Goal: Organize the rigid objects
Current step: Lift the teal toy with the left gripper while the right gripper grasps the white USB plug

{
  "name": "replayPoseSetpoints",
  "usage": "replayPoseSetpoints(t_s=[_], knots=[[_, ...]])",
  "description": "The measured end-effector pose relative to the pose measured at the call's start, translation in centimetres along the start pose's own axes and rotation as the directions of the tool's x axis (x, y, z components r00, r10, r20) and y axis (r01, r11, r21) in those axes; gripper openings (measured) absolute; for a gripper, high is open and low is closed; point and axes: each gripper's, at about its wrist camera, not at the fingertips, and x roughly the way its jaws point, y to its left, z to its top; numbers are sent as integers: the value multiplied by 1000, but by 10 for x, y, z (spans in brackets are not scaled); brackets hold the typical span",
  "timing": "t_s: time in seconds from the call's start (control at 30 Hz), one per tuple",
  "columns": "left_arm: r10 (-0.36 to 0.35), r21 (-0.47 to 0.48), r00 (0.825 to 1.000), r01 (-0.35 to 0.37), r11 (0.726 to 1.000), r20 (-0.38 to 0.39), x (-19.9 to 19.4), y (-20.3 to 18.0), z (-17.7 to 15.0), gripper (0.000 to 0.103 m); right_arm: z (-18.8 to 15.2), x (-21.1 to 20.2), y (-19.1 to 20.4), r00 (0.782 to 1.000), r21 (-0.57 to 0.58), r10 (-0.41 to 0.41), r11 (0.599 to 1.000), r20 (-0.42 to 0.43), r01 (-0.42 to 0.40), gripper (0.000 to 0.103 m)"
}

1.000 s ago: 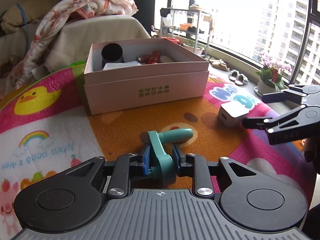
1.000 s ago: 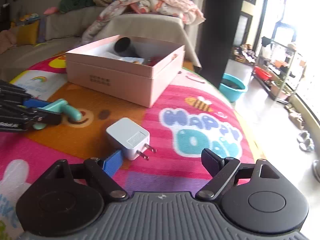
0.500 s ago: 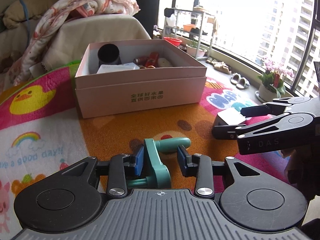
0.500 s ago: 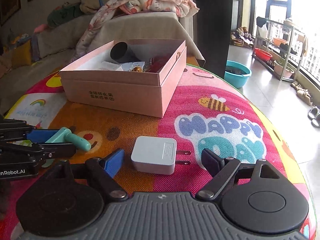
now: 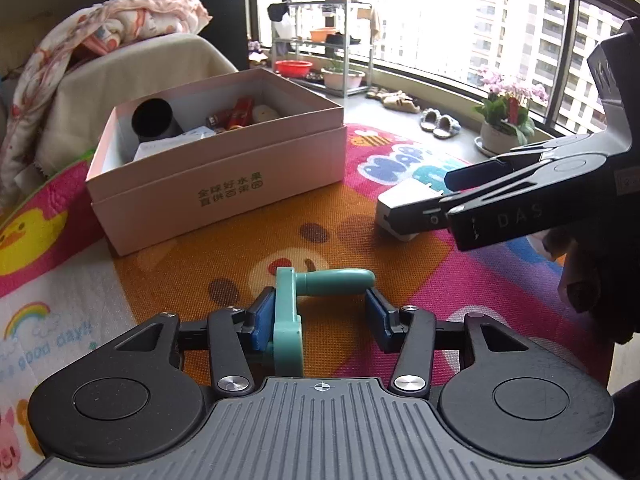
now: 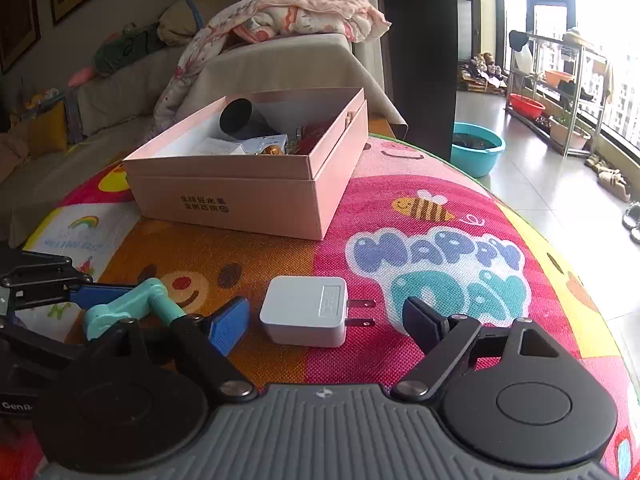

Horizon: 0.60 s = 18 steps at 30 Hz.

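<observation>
A teal crank handle (image 5: 336, 282) lies on the colourful mat between the jaws of my left gripper (image 5: 320, 316). Those jaws are opening: the left pad is still beside the handle's flat arm, while the right pad stands clear near the grip's tip. A white plug charger (image 6: 304, 312) rests flat on the mat, prongs to the right. My right gripper (image 6: 324, 320) is open around it, with a gap on both sides. In the left wrist view the right gripper (image 5: 436, 196) straddles the charger (image 5: 404, 200). The open pink box (image 5: 224, 188) stands farther back, holding a black cylinder and small items.
The play mat (image 6: 440, 252) covers a round table whose edge drops off on the right. Behind the box (image 6: 240, 196) is a sofa with a pink blanket (image 6: 304, 12). On the floor stand a teal basin (image 6: 476, 148) and a potted plant (image 5: 504, 128).
My left gripper's jaws have spread apart from the teal handle, which now lies loose between them. The right gripper has rolled and now has the charger centred between its fingers.
</observation>
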Motion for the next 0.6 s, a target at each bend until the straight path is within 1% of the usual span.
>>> replayPoseSetpoints(t_s=[0.07, 0.2, 0.27, 0.3, 0.37, 0.4, 0.5, 0.6], knots=[[-29, 21, 999, 29, 999, -16, 0, -2, 2, 52, -1, -7, -7, 1000, 24, 2, 1000, 14, -2, 85], [-74, 36, 996, 76, 996, -48, 2, -3, 7, 54, -5, -15, -17, 999, 32, -29, 999, 28, 28, 85], [-91, 48, 994, 94, 994, -57, 2, -5, 7, 59, -7, -17, -22, 999, 43, -32, 999, 32, 30, 85], [-102, 54, 993, 105, 993, -61, 2, -5, 8, 60, -7, -16, -24, 999, 51, -29, 998, 31, 27, 85], [-151, 69, 985, 156, 985, -81, 1, -6, 7, 67, -7, -16, -25, 999, 60, -24, 998, 32, 22, 85], [-165, 86, 982, 173, 981, -90, 0, -8, 6, 69, -8, -15, -25, 999, 59, -22, 998, 32, 20, 85], [-153, 124, 984, 164, 979, -92, -3, -16, 2, 71, -8, -16, -25, 999, 58, -17, 998, 35, 15, 85], [-157, 106, 984, 166, 980, -87, -2, -20, 2, 80, -8, -16, -26, 999, 63, -16, 998, 35, 14, 85]])
